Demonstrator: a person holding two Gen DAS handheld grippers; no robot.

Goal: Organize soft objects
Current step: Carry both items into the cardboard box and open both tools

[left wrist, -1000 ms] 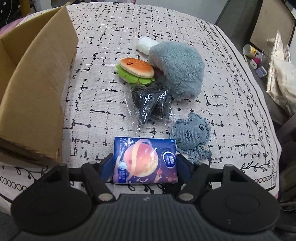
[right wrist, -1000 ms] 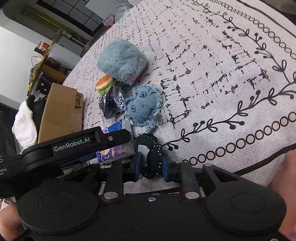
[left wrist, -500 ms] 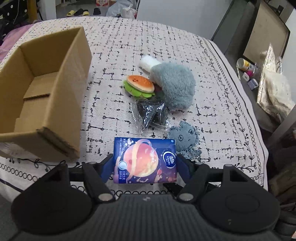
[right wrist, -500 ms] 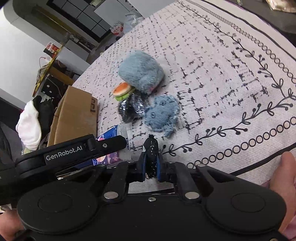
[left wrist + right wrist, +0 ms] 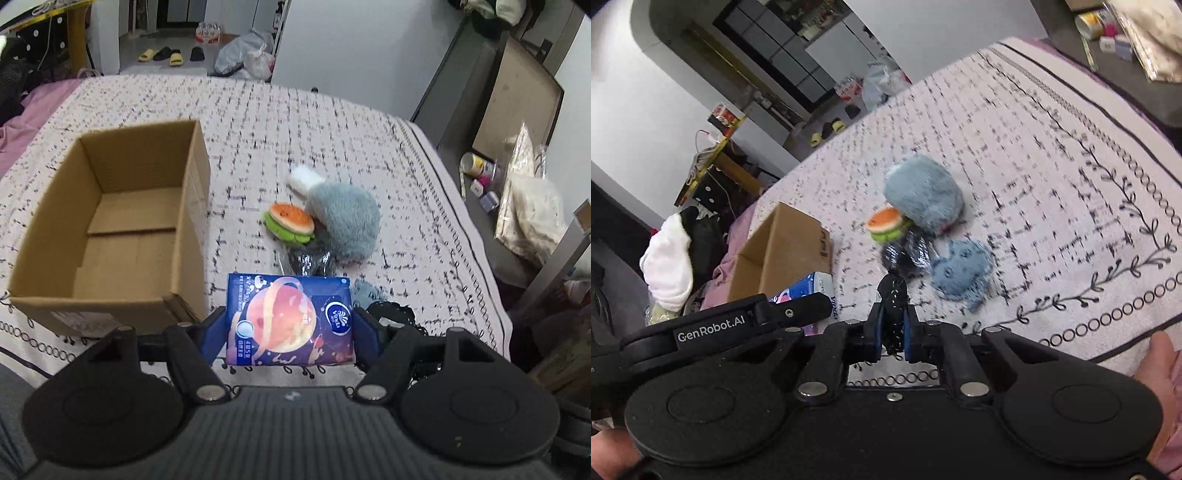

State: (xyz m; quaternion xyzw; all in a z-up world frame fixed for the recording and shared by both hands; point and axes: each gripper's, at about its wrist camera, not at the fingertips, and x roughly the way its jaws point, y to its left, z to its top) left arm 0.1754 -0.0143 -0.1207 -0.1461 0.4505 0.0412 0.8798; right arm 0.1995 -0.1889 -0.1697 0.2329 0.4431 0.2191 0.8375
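Note:
My left gripper is shut on a blue tissue pack with a planet print, held above the bed. My right gripper is shut on a small black fabric piece with white stitching, squeezed flat between the blue pads. An open cardboard box stands on the bed at the left, with nothing showing inside. On the patterned blanket lie a burger plush, a grey furry plush, a dark item in clear wrap and a denim octopus.
The blanket's right edge drops to a floor with jars and plastic bags. A pink sheet lies beyond the box. A white garment hangs at the left in the right wrist view. A hand holds the right gripper.
Both grippers rose off the bed with their loads. The right jaws squeezed tighter on the black piece. The box's inside came into view.

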